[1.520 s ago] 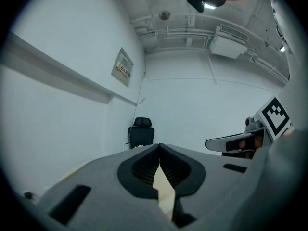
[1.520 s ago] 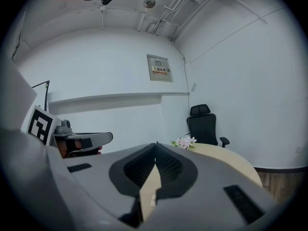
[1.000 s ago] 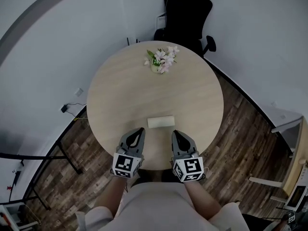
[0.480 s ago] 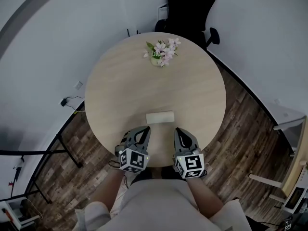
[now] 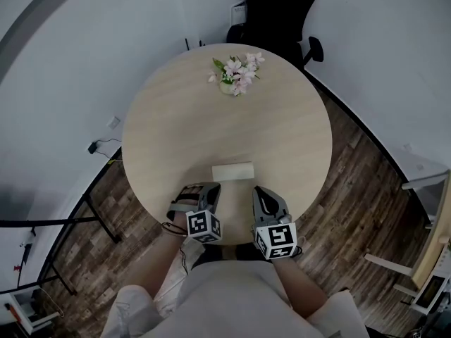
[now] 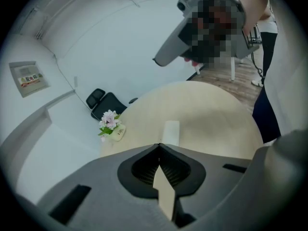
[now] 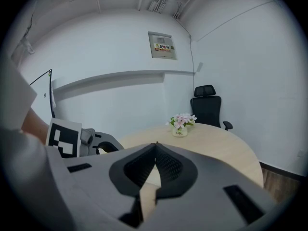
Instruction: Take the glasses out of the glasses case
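Glasses case [image 5: 233, 172]: was laid on table [image 5: 176, 125], just beyond both tips.
Left gripper [image 5: 202, 188]: jaws were pressed together, empty; case was shown ahead in its view.
Right gripper [image 5: 258, 191]: jaws were likewise closed, empty; case was masked by them there.

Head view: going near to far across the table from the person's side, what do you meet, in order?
left gripper and right gripper side by side → glasses case → flowers → office chair beyond the table's far edge

Open tabletop [image 5: 282, 139] is seen all round the glasses case [image 5: 233, 172] — only the flower pot [image 5: 235, 82] (near the far edge) is set there, well apart.
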Demonstrator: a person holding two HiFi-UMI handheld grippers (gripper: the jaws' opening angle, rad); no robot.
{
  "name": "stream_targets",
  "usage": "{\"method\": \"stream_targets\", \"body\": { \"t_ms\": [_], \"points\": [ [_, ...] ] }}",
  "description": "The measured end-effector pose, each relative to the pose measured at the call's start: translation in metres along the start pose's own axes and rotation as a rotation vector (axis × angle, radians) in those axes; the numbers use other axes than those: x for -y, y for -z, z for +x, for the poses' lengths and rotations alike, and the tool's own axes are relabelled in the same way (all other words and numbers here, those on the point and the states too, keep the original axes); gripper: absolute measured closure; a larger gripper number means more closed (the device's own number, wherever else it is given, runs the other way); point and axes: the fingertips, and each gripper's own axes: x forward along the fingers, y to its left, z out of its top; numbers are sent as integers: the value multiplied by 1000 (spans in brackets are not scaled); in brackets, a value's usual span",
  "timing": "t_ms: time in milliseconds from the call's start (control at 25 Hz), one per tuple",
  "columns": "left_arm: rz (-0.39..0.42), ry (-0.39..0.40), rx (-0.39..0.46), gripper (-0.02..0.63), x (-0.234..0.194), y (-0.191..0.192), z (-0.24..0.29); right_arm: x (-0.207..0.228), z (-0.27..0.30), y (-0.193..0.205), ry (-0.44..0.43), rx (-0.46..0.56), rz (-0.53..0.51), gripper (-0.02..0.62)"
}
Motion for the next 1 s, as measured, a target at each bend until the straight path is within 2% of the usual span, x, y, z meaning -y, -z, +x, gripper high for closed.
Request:
{"method": "stream_targets", "body": {
  "t_ms": [160,560,680,1000],
  "points": [
    [58,45,-67,599,16,15,24,3,5,4,-6,-22,-1,581],
    [139,44,-192,600,40,46,74,6,15,17,-14,-74,3,581],
    [127,67,-211,599,46,52,83,9,15,20,-11,-81,6,581],
    [173,56,-246,600,44,59,95,11,20,30,-15,-111,15,581]
  ]
}}
